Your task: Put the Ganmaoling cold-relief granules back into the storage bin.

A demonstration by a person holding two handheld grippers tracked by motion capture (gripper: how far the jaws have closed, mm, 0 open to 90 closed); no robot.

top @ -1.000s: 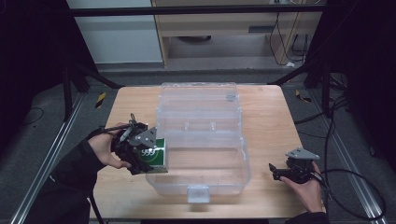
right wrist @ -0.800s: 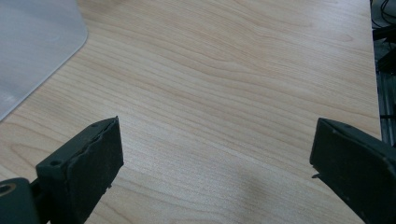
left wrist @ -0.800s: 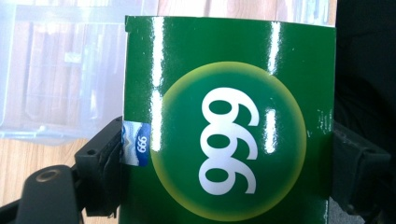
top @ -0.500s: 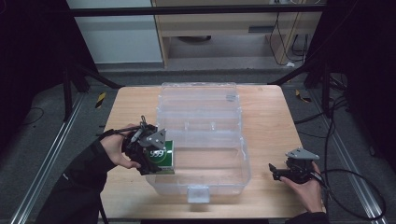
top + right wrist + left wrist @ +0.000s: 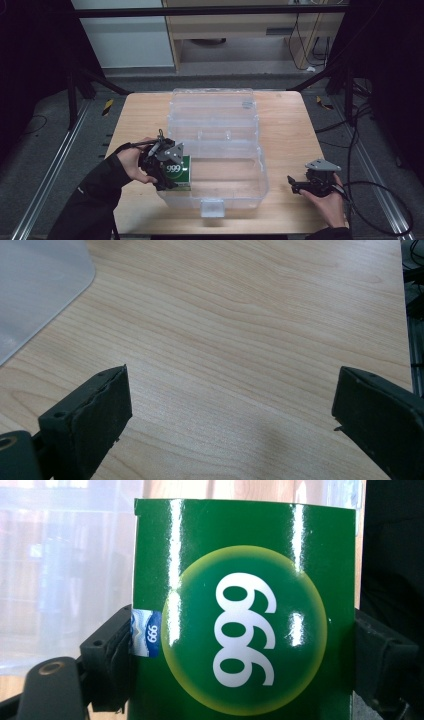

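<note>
your left gripper (image 5: 167, 170) has its two black jaws pressed against the narrow sides of a green box (image 5: 181, 171), a flat-faced rectangular carton with a glossy finish that throws back streaks of light. in the left gripper view the green box (image 5: 240, 610) shows a round yellow-rimmed badge with white "999" figures, and a small blue-and-white sticker sits at the edge beside one jaw. the pads are matte, rubbery black blocks, and they squeeze the carton from both sides, so the box is firmly gripped.

in the high view the box sits at the near left corner of the clear plastic case (image 5: 235, 195), partly over its left wall. the case is a see-through, rounded-corner tub with thin glossy walls, a small latch tab at the front and its lid laid open behind it, away from you. whether the box touches the bottom of the case you cannot tell.

your right gripper (image 5: 307, 184) rests near the right front of the wooden table (image 5: 290, 125), well apart from the case. in the right gripper view its jaws stand wide apart with nothing between them, over pale, smooth wood with fine wavy grain. a frosted, rounded corner of the case (image 5: 35, 290) shows at the upper left of that view.
</note>
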